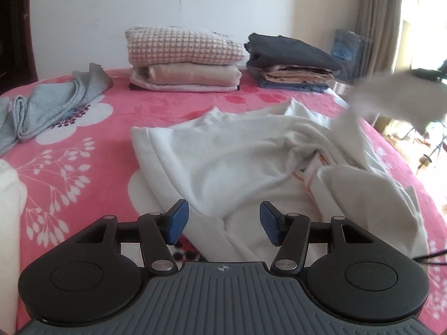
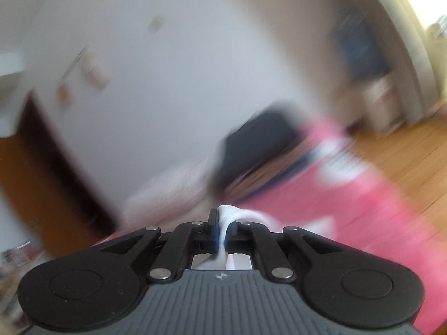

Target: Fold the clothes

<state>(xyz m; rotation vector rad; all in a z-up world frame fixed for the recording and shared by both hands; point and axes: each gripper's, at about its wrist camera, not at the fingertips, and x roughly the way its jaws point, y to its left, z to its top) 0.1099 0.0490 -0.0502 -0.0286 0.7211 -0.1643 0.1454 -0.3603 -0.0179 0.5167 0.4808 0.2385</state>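
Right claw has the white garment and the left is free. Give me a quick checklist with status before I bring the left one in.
1. Right claw shut on white garment: ok.
2. Left claw open, nothing between its fingers: ok.
3. Garment edge just ahead of left claw: ok.
4. Garment lying flat: not ok, bunched and creased on the right.
5. Folded stacks apart from the garment: ok.
6. Which part the right claw holds: cannot tell, the right wrist view is blurred.

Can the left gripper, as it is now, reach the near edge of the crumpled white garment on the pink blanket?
Probably yes: the left gripper is open, the crumpled white garment lies directly ahead, and nothing stands between.
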